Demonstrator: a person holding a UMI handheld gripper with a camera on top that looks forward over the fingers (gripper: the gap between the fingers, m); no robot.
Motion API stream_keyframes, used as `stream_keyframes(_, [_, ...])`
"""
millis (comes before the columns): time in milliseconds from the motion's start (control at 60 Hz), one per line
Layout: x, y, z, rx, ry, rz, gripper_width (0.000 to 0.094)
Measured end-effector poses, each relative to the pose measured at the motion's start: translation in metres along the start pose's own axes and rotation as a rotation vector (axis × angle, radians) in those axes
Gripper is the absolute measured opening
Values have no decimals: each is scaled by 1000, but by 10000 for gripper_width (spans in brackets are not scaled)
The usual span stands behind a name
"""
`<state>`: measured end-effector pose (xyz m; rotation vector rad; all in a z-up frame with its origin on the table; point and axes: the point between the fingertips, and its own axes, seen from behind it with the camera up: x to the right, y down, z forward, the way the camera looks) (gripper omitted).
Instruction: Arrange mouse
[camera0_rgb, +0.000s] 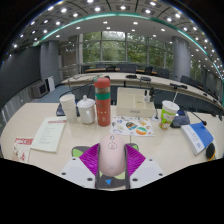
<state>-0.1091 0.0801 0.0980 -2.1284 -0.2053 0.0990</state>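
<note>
Pink mouse (112, 156) sits pressed between my two fingers (91, 157), gripped firmly; I should carry it level and lower it gently on the table (60, 150).

Pale pink mouse (112, 156) sits lengthwise between my gripper (112, 160) fingers, pads close at both sides, low over the table.

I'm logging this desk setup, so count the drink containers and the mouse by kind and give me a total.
Cups: 2, a white one and a green-patterned one
Bottles: 1, the red bottle
Metal mugs: 1, the metal mug
Mice: 1, the pink mouse between the gripper fingers
Total: 5
</note>
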Motion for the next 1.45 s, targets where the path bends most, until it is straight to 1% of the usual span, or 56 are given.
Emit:
stream_keyframes(117, [-17, 47, 37, -72, 11, 6, 333])
stream_keyframes(217, [-20, 71, 54, -100, 34, 4, 338])
stream_keyframes(300, [-21, 85, 59, -116, 39, 18, 403])
stream_keyframes(333, [-22, 90, 60, -124, 35, 22, 442])
stream_keyframes(383, [-22, 89, 59, -112, 36, 19, 498])
stream_keyframes(400, [-22, 90, 58, -116, 36, 21, 540])
stream_keyframes(433, [-23, 90, 53, -122, 35, 25, 676])
stream_keyframes(467, [-26, 90, 47, -129, 25, 29, 835])
stream_keyframes(483, [-28, 89, 43, -133, 20, 30, 872])
stream_keyframes(517, [-29, 86, 33, -130, 18, 30, 830])
stream_keyframes(583, [-28, 72, 6, -106, 38, 23, 865])
stream_keyframes(683, [-30, 52, -51, -77, 67, 26, 855])
stream_keyframes(850, [-46, 35, -156, -24, 67, 57, 857])
stream_keyframes(950, [-53, 39, -216, 8, 78, 70, 860])
stream_keyframes(1150, [-63, 60, -309, 32, 90, 69, 859])
stream_keyframes(1283, [-69, 77, -344, 28, 83, 73, 862])
stream_keyframes(1450, [-68, 82, -365, 38, 90, 78, 859])
